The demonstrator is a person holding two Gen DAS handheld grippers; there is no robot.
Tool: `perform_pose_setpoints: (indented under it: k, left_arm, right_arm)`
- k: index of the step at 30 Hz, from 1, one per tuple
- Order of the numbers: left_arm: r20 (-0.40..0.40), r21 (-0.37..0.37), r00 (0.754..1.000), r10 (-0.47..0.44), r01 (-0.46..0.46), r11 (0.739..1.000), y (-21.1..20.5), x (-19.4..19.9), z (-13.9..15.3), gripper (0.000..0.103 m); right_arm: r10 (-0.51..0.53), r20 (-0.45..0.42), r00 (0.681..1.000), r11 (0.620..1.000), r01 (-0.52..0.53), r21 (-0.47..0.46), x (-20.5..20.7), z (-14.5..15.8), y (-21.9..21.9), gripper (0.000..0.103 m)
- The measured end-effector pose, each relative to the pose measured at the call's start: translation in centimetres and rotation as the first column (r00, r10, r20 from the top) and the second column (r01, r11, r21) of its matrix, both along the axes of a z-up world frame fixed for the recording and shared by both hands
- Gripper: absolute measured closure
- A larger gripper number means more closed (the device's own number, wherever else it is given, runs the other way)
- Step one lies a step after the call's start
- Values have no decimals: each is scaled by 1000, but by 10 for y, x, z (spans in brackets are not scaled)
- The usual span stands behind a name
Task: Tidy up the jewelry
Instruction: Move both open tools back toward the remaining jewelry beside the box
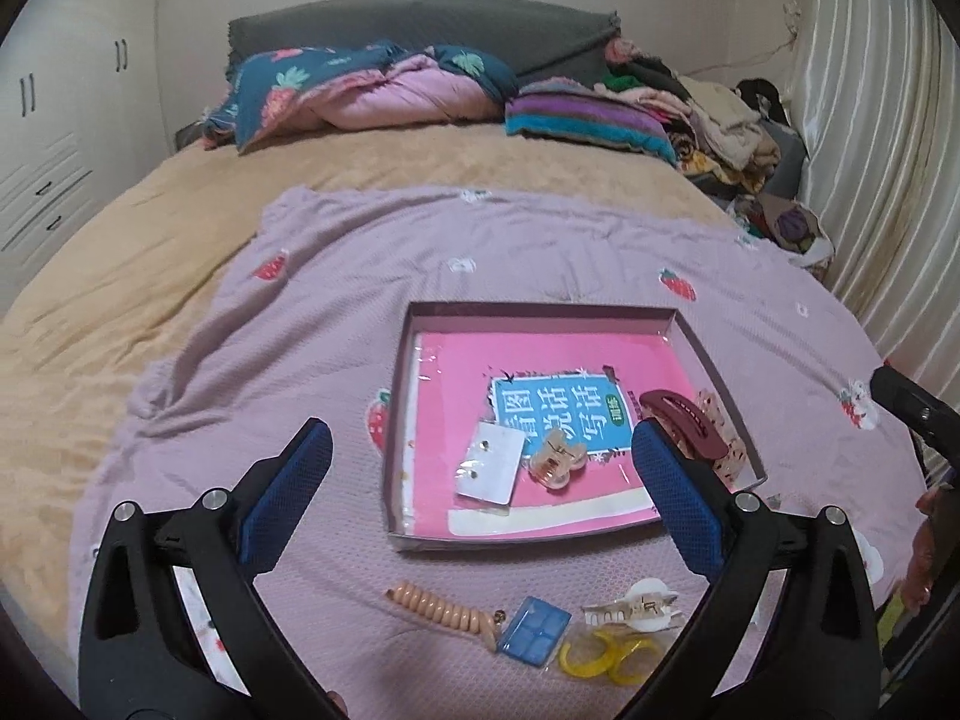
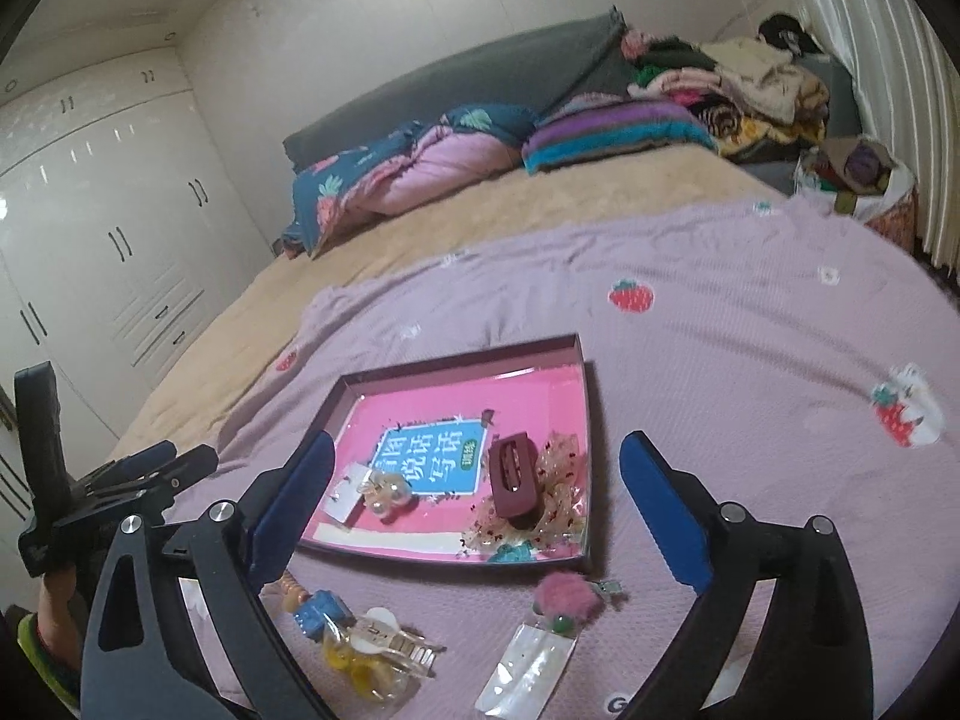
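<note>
Presently, tray point(image 1: 714, 354) on bed holds maroon clip point(image 1: 684, 420), gathered for sorting. Loose spiral tie point(image 1: 438, 606) awaits outside. Left gripper point(image 1: 480, 480) and right gripper point(image 2: 480, 498) fingers stand wide, empty.

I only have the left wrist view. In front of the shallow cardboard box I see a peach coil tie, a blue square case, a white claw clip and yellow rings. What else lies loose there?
Observer: A fluffy pink pom-pom clip lies on the lilac strawberry-print cloth, just outside the shallow cardboard box's near edge.
Operator: Anything next to it?
Observer: A clear plastic packet holding a white card lies just in front of it.
Operator: Is anything held on the right?
Observer: No, the right gripper is open and empty.
</note>
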State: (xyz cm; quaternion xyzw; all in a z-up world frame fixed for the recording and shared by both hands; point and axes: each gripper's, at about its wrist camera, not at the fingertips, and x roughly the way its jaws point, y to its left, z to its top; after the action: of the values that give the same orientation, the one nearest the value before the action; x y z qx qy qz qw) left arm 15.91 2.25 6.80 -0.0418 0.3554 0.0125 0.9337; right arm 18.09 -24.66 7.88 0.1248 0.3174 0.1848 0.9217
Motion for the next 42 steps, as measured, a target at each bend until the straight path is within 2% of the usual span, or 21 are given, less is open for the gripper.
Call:
perform_pose_setpoints:
  k: [9, 14, 24, 34, 42]
  left_arm:
    - [26, 5, 1000, 10, -10, 1000, 9, -24, 5, 10]
    - [7, 11, 1000, 14, -14, 1000, 13, -35, -3, 10]
    - [-23, 34, 1000, 16, -15, 999, 20, -62, -22, 10]
    - [-59, 38, 998, 12, -10, 999, 24, -83, -40, 10]
    - [-68, 56, 997, -30, 34, 998, 15, -93, -50, 10]
  right_arm:
    - [18, 64, 998, 1000, -17, -18, -28, 20, 1, 7]
    - [45, 71, 996, 999, -43, -34, -41, 20, 7, 7]
    - [82, 51, 995, 995, -79, -62, -60, 9, 17, 6]
    - [126, 39, 991, 983, -120, -137, -80, -6, 31, 6]
    - [159, 10, 987, 973, -154, -174, -91, -20, 40, 6]
